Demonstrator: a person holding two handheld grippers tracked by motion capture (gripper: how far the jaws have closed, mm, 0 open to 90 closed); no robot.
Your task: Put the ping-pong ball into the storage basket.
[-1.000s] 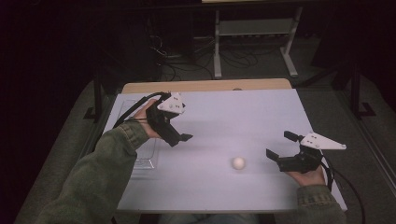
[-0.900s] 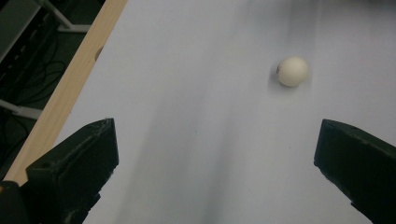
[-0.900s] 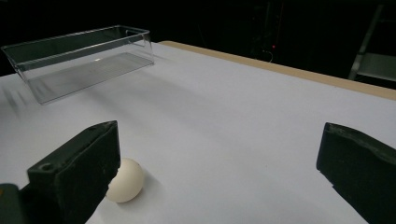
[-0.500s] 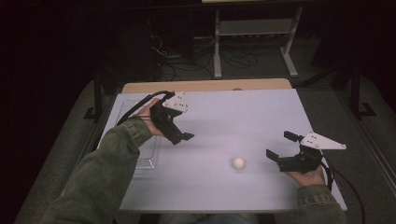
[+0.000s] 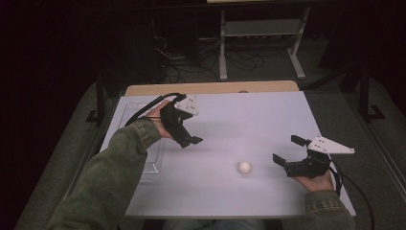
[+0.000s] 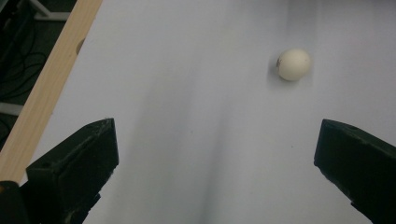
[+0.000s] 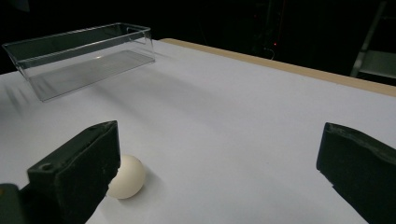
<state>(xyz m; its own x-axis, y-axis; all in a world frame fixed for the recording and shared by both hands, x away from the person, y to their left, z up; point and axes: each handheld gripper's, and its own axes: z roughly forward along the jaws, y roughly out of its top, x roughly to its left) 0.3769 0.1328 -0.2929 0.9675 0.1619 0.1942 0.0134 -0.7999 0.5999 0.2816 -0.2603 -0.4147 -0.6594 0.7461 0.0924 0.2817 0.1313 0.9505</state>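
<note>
High view: a white ball (image 5: pixel 244 167) is lying on the pale desk (image 5: pixel 249 120), toward the near edge and a little right of the middle, touching neither tool; the right gripper (image 5: pixel 286 156) is sitting low near the near right corner, its jaws standing wide apart and facing the ball, which is lying just beside them to the left; the left gripper (image 5: pixel 194 140) is being held above the left half of the desk, angled down toward the middle and well apart from the ball, its jaw spread not readable from here; a clear plastic tray (image 5: pixel 148 160) is resting along the left edge, partly hidden beneath a green sleeve (image 5: pixel 112 177); a strip of bare wood (image 5: pixel 210 88) is showing along the far edge. Left gripper view: the two black jaws are standing far apart at the lower corners with nothing between them; the ball (image 6: pixel 293 65) is lying ahead of them on the bare desk surface (image 6: pixel 196 93), nearer the line of the right-hand jaw; the wooden strip (image 6: pixel 49 88) is running diagonally at the picture's left. Right gripper view: the jaws are spread wide, holding nothing; the ball (image 7: pixel 127 178) is lying beside the left-hand jaw, partly hidden behind it, whether touching it cannot be told; the clear tray (image 7: pixel 79 56) is standing empty farther off along the opposite edge of the desk (image 7: pixel 243 116)
</note>
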